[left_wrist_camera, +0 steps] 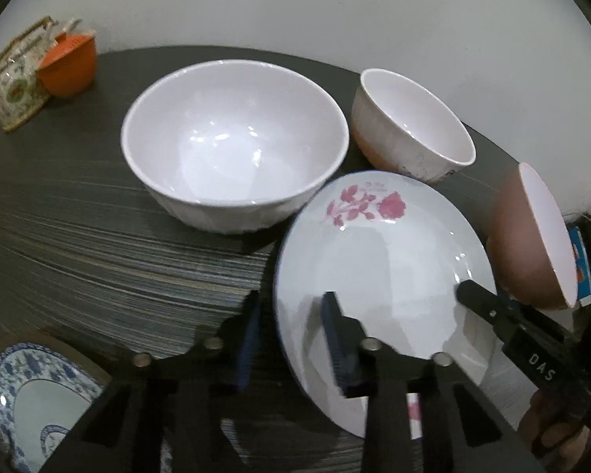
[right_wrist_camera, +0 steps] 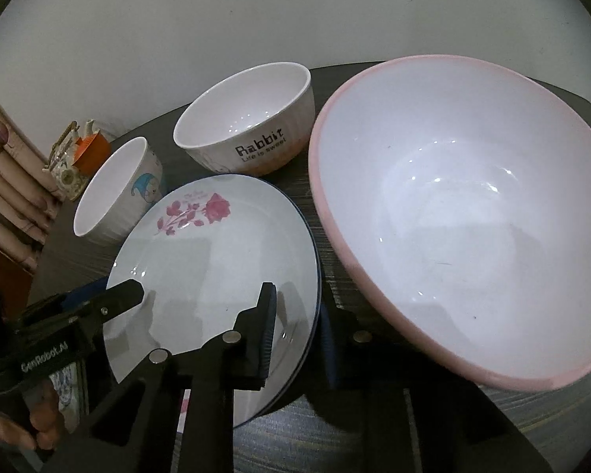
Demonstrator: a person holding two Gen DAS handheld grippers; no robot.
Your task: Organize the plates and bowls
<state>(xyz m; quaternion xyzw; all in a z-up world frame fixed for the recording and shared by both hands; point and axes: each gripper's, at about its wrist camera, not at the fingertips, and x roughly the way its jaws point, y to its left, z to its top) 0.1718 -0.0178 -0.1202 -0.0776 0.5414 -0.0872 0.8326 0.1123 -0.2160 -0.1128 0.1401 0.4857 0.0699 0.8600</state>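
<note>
My left gripper [left_wrist_camera: 291, 339] and right gripper [right_wrist_camera: 295, 335] clamp opposite rims of the rose plate [left_wrist_camera: 378, 260], balancing it for lifting.

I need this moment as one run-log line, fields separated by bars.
step: grip plate | left gripper: shut on rose plate rim | right gripper: shut on opposite rim | plate: tilted | bowls: untouched

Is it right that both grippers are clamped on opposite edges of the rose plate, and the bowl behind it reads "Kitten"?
Not quite: the bowl reads "Rabbit", as the right wrist view shows. The left gripper and right gripper do each clamp an edge of the rose plate.
</note>
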